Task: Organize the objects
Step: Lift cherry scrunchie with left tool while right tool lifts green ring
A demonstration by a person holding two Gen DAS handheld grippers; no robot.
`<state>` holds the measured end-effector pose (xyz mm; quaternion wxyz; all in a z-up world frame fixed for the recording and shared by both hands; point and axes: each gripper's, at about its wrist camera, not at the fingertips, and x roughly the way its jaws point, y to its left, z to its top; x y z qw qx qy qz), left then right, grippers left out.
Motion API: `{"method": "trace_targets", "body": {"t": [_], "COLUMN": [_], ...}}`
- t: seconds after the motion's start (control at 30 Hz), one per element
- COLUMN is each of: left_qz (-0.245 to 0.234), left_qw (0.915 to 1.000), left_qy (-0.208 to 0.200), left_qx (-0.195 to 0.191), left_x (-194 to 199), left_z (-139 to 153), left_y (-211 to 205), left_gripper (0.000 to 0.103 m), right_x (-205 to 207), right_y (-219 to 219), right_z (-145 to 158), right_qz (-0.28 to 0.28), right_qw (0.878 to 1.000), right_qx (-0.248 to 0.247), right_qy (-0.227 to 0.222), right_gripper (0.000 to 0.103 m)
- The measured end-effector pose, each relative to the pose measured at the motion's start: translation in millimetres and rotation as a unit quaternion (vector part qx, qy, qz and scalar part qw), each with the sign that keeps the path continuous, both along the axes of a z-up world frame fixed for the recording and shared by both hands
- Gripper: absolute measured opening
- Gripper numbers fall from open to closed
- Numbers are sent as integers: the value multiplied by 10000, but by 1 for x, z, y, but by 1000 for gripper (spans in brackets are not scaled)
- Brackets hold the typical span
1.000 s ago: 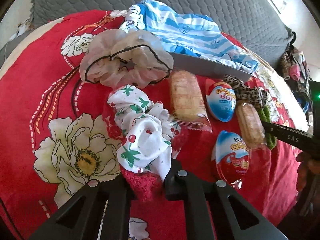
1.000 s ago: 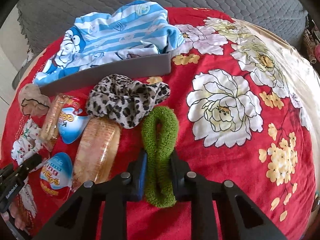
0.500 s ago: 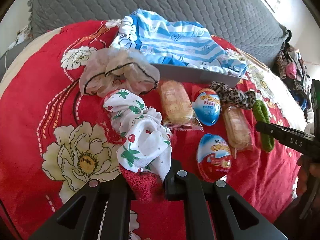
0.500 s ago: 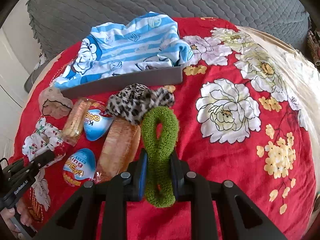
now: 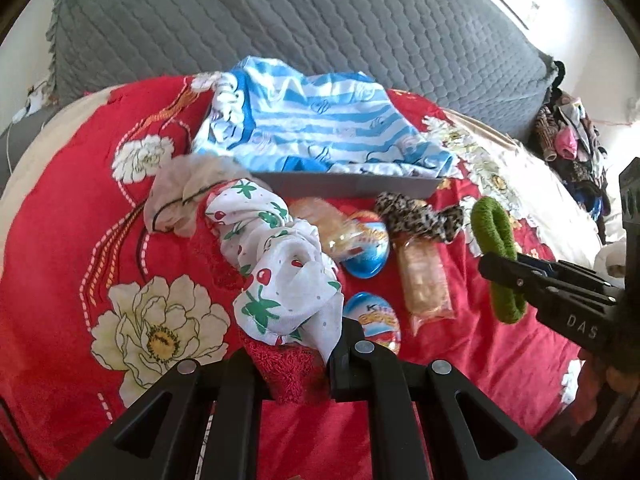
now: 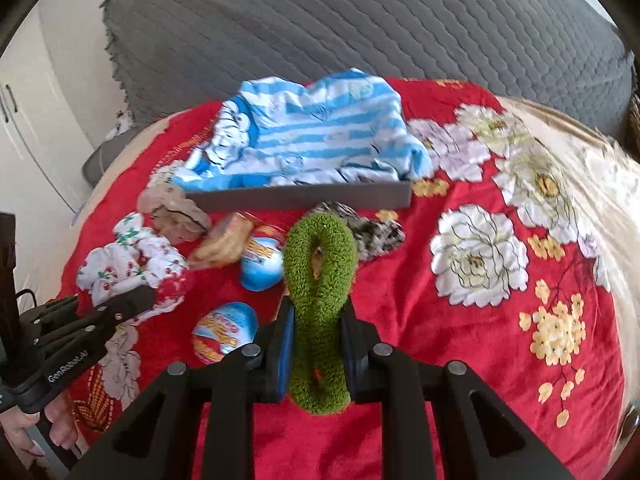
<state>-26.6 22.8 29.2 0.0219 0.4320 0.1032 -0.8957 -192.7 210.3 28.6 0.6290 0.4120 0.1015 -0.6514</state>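
Both grippers carry a hair tie clear of the bedspread (image 5: 60,240), presumably for sorting away from the snacks.

Left gripper (image 5: 296,364): jaws fully closed, pinching the red end of the cherry-print scrunchie (image 5: 280,264); the rest drapes ahead of them.

Right gripper (image 6: 316,344): jaws nearly closed, squeezing the green scrunchie (image 6: 320,280) mid-loop; its upper loop stands beyond the tips.

red floral blanket (image 5: 80,264), grey quilted cover (image 6: 360,32)
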Motion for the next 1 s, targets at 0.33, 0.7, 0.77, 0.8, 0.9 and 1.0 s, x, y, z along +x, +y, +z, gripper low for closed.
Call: {"method": "trace_targets", "body": {"t": [0.33,0.7,0.77,0.8,0.9,1.0], "left_qz": [44,70,84,88,129,155], "left_qw": [9998,9994,9993,9992,9990,9988], "left_qy": [210,318,338,365,411,467], "left_qx": [-52,-103,-104,-97,-101,-74], "left_x": [5,2,0,-1,-5,-10], "left_z": [27,37,39,41,45,51], "left_y": [7,15,16,16,16,15], "left_gripper": [10,10,10,10,10,10], "right_x": [15,15,17,18,18,14], "right_y": [10,11,11,10,9,7], "right_z": [25,39,43,45,50,56], "right_qz": [132,230,258,267,254,219], "right_qw": [9993,9978,9975,9975,9969,9966], "right_qx": [-334,-558,-605,-623,-718,-782], "right_qy": [57,-283,-264,-201,-178,-166], "right_gripper": [21,21,21,21,21,21]}}
